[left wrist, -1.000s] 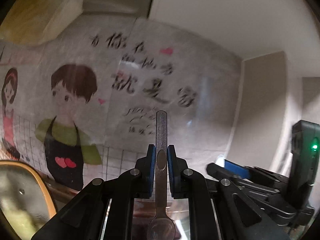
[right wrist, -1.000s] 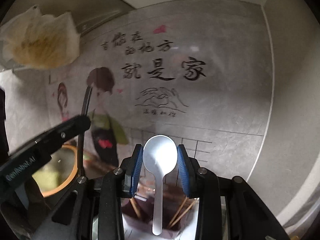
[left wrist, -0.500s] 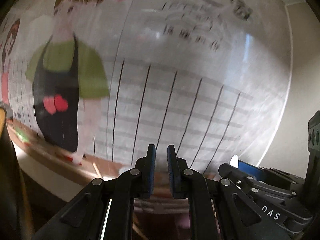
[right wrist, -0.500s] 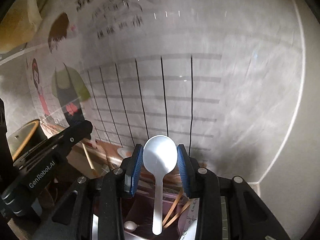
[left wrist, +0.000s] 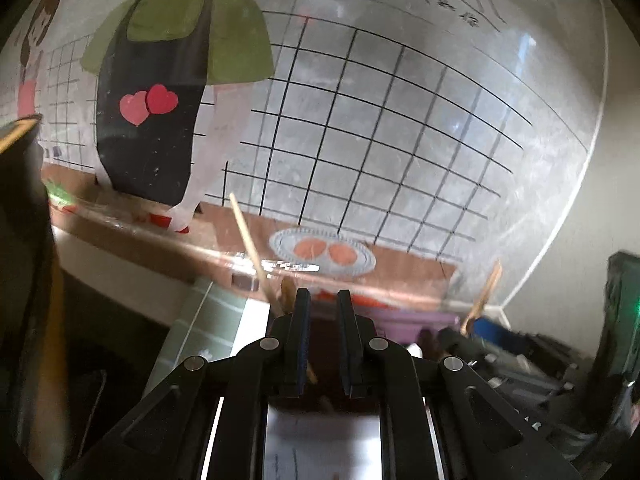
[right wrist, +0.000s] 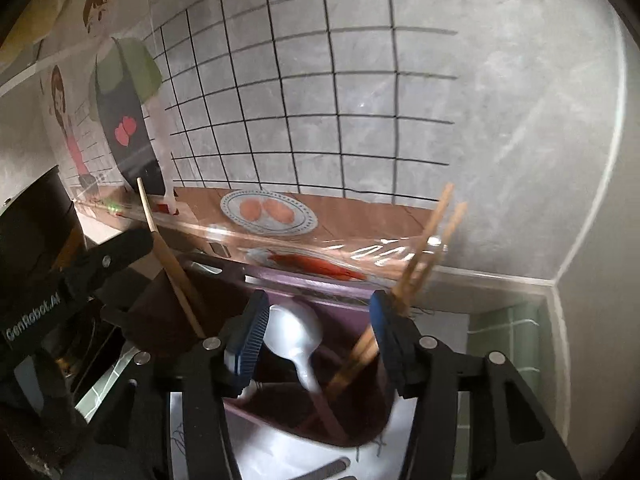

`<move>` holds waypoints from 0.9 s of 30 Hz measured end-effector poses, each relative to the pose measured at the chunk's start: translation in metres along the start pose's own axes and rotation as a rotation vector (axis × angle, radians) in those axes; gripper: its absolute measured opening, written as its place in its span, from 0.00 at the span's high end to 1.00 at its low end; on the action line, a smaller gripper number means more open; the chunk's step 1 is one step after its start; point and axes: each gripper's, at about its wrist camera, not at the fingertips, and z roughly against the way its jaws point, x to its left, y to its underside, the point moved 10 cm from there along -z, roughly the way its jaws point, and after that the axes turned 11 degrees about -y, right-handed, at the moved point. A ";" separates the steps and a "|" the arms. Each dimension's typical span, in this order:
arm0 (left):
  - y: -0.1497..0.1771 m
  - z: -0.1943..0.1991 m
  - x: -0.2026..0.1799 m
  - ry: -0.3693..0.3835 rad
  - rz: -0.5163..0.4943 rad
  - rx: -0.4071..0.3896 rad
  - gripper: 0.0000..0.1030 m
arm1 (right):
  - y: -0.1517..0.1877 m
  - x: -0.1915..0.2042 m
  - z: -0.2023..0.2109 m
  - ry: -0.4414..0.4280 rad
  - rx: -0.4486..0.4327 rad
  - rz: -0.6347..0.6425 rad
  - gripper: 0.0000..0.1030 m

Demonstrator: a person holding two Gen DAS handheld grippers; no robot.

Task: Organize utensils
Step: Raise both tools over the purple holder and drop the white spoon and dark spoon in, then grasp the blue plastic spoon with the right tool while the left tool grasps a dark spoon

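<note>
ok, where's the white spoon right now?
Right wrist view: the white spoon sits bowl-up inside the purple holder, between the opening jaws of the right gripper, nearer the left pad, with the wooden chopsticks leaning to its right.

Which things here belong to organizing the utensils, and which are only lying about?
Part of the job:
white spoon
chopsticks
purple utensil holder
right gripper, its jaws opening around the spoon

Only lying about:
wall sticker
dark pot
</note>
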 end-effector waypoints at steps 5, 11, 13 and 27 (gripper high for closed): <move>0.011 0.036 -0.001 -0.019 -0.073 0.005 0.68 | 0.015 0.006 0.040 0.042 0.004 0.029 0.44; 0.030 0.079 -0.003 0.006 -0.132 0.020 0.53 | 0.060 0.004 0.079 0.128 0.074 0.060 0.28; 0.040 0.091 -0.003 0.007 -0.158 0.026 0.52 | 0.082 0.001 0.087 0.162 0.115 0.065 0.17; 0.170 0.052 -0.052 0.230 -0.491 0.423 0.41 | 0.190 -0.019 0.118 0.131 0.244 -0.091 0.43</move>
